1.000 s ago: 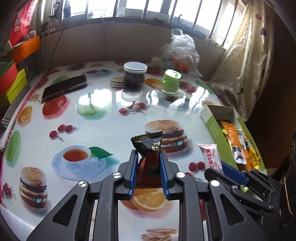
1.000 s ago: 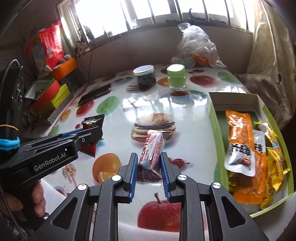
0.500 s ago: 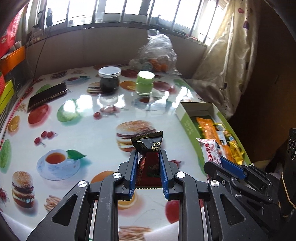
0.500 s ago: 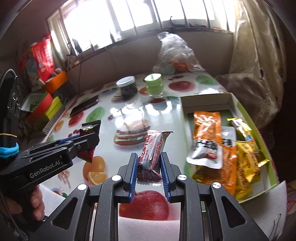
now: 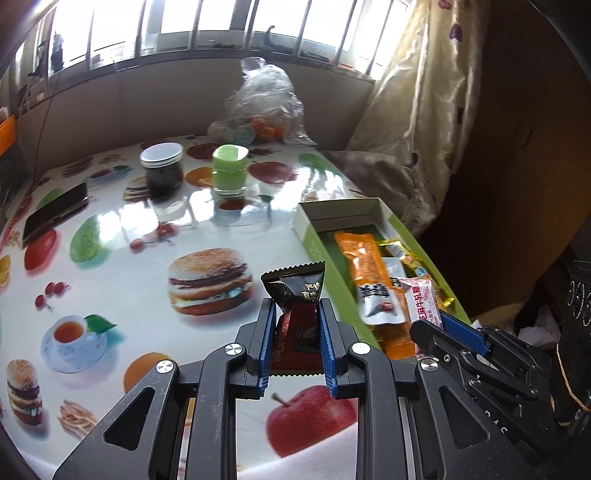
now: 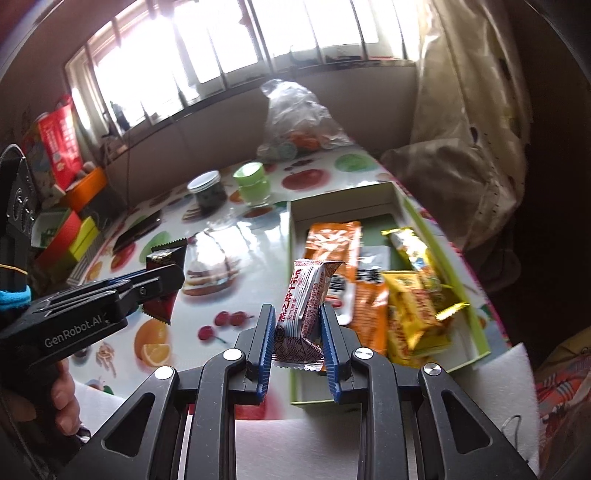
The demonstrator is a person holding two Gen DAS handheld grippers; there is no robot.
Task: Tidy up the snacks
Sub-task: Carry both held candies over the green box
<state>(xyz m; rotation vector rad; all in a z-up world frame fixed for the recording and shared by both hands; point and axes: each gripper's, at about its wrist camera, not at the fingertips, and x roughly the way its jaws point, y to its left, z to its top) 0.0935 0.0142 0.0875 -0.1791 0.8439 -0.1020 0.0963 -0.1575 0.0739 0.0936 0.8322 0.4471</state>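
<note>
Glossy fruit-print table (image 5: 110, 206) under barred windows (image 5: 221, 29); left claw (image 5: 297, 328) grips dark candy (image 5: 295, 291), right claw (image 6: 298, 332) grips white bar (image 6: 306, 295).

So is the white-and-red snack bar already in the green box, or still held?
Still held: the right gripper is shut on the white-and-red snack bar, raised at the near edge of the green box, not lying inside.

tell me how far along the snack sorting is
Done: the green box already holds an orange packet and yellow packets.
In hand: the right gripper is shut on a white-and-red snack bar at the box's edge; the left gripper is shut on a dark candy packet over the table.
Left: release both into the box. No other loose snacks show on the table.
</note>
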